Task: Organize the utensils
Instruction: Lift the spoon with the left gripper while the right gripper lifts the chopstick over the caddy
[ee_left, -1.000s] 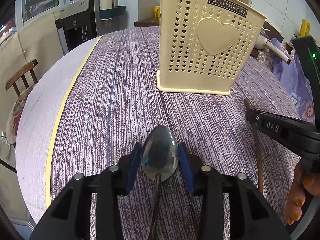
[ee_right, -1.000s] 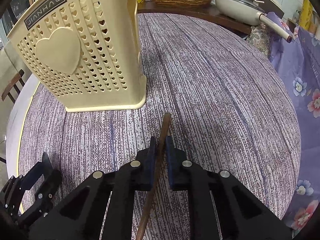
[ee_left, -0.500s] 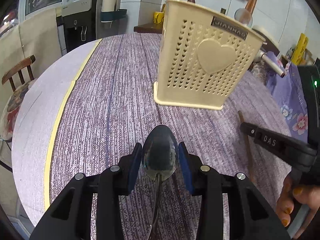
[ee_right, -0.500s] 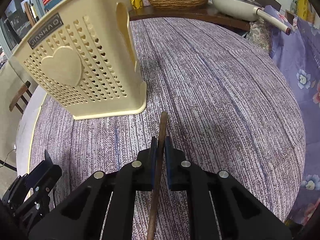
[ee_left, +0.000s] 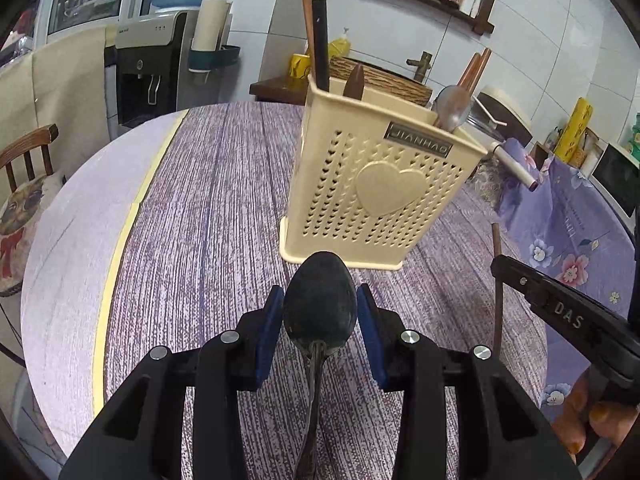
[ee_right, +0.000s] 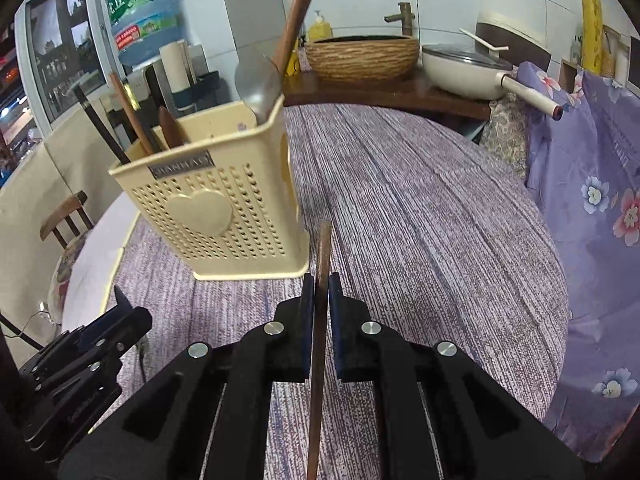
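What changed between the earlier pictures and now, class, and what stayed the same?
Both grippers rose, tilting up to show the holder's open top. The left gripper still grips the spoon; the right gripper still clamps the chopstick. The holder stayed put.

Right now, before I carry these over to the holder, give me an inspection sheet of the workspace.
Surface: round table, purple streaked cloth.
Job's things: cream holder upright, already holding a spoon and sticks; dark spoon; brown chopstick.
Clutter: nothing seen on the cloth.
Grippers: left gripper shut on the dark spoon's bowl; right gripper shut on the chopstick.
Cables: thin cord beyond the table's left edge.
Surroundings: woven basket, white pan, water dispenser, chair.
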Action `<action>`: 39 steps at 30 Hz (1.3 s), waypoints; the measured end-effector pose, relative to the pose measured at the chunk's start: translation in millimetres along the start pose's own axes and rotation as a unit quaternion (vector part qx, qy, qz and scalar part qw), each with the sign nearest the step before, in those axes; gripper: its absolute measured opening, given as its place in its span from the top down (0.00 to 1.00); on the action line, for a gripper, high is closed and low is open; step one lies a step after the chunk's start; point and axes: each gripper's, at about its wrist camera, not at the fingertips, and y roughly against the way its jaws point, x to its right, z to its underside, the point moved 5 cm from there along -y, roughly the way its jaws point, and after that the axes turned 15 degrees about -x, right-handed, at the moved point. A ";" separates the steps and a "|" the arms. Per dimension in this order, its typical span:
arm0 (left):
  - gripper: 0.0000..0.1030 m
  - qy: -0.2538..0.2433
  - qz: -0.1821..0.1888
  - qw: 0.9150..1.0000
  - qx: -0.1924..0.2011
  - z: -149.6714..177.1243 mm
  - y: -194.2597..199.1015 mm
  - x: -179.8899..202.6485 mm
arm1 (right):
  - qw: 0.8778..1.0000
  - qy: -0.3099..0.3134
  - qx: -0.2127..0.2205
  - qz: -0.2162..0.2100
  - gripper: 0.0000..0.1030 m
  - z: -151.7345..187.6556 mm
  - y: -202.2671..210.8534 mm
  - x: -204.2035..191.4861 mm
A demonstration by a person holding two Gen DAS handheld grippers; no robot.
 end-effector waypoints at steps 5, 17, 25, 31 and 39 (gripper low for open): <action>0.64 -0.002 0.010 1.000 0.011 -7.1 11.3 2.4 | 1.000 0.004 0.022 -0.013 0.92 -2.0 26.5 -5.1; 0.64 -0.012 0.013 0.999 0.039 -17.3 36.7 8.2 | 0.997 0.023 0.069 -0.032 0.92 -4.2 83.8 -16.6; 0.64 -0.014 0.010 0.999 0.045 -17.2 43.4 9.2 | 0.996 0.037 0.069 -0.039 0.92 -2.8 91.4 -18.8; 0.64 -0.015 0.013 0.998 0.053 -19.0 52.2 9.1 | 0.995 0.045 0.070 -0.060 0.92 -2.2 99.8 -19.8; 0.64 -0.016 0.034 0.997 0.068 -34.4 72.9 13.8 | 0.992 0.059 0.087 -0.074 0.92 -12.2 122.3 -25.5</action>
